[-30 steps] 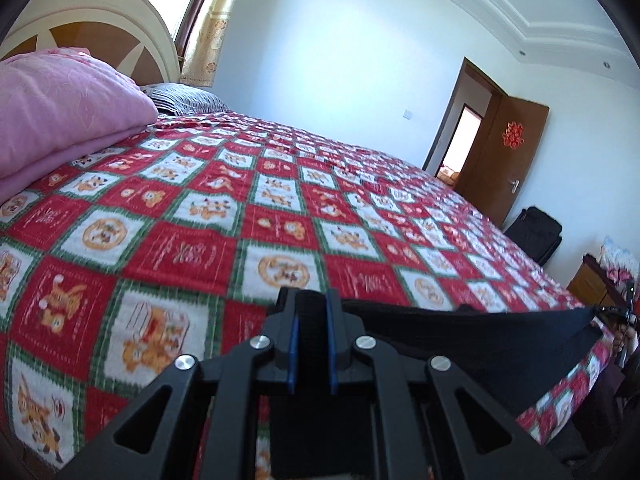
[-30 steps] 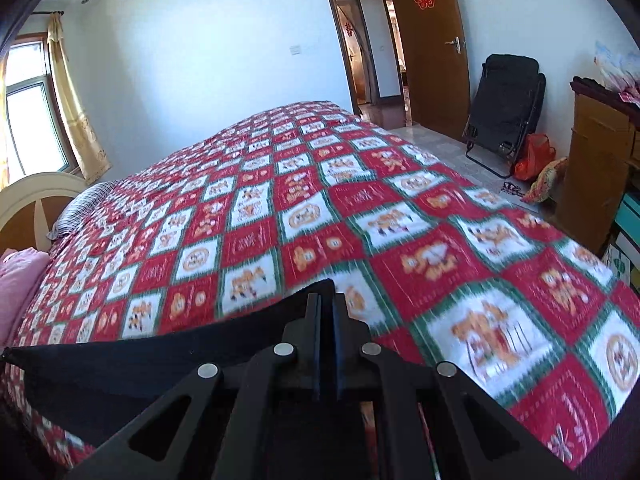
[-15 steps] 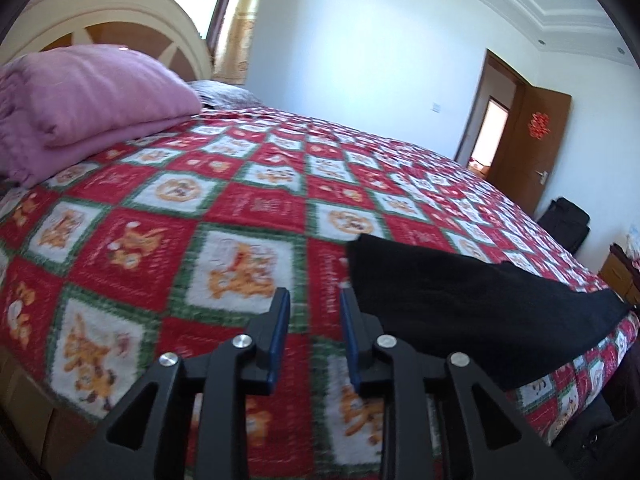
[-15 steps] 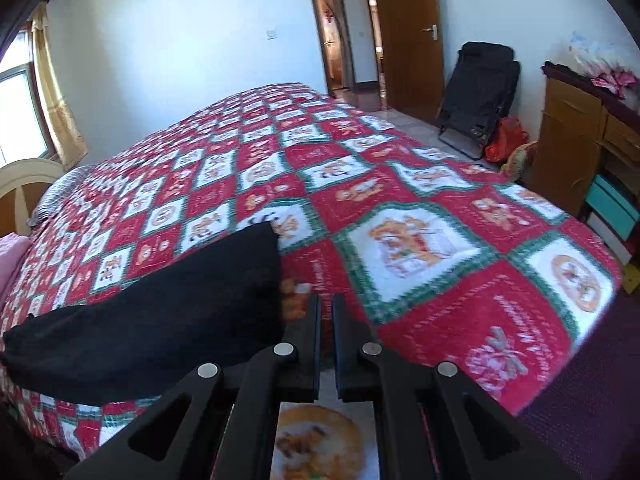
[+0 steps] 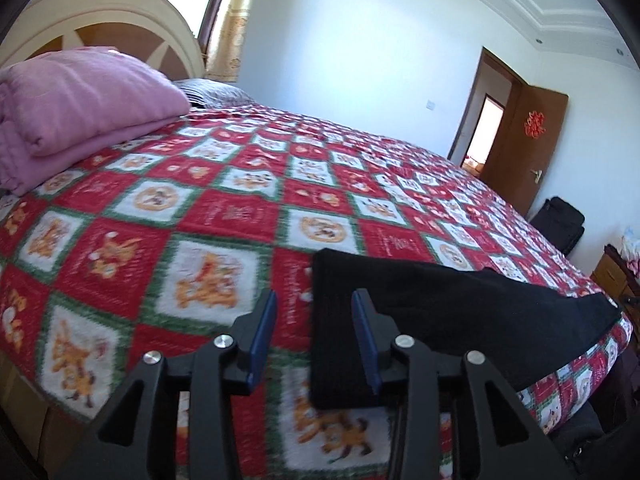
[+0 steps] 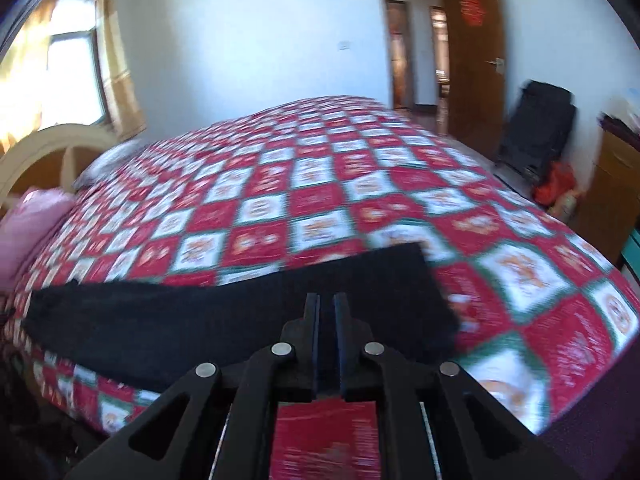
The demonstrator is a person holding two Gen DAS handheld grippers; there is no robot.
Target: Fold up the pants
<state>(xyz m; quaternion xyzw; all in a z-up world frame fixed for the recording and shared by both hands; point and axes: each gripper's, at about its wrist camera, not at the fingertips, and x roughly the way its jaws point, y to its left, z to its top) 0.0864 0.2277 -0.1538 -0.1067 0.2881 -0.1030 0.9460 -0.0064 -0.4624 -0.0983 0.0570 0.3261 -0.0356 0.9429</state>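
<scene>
Black pants (image 5: 460,320) lie flat as a long strip along the near edge of the bed, on the red, green and white quilt (image 5: 240,216). My left gripper (image 5: 314,332) is open and empty, above the strip's left end. In the right wrist view the pants (image 6: 200,328) stretch to the left. My right gripper (image 6: 327,320) has its jaws nearly together with a thin gap and holds nothing, above the strip's right end.
Folded pink blankets (image 5: 72,104) and a striped pillow (image 5: 212,92) lie by the cream headboard (image 5: 100,12). A wooden door (image 6: 476,64), a black folding chair (image 6: 536,128) and a wooden cabinet (image 6: 612,188) stand to the right of the bed.
Both grippers have let go of the pants, which now lie on the quilt. The left jaws have opened wider. Both grippers have pulled back.
</scene>
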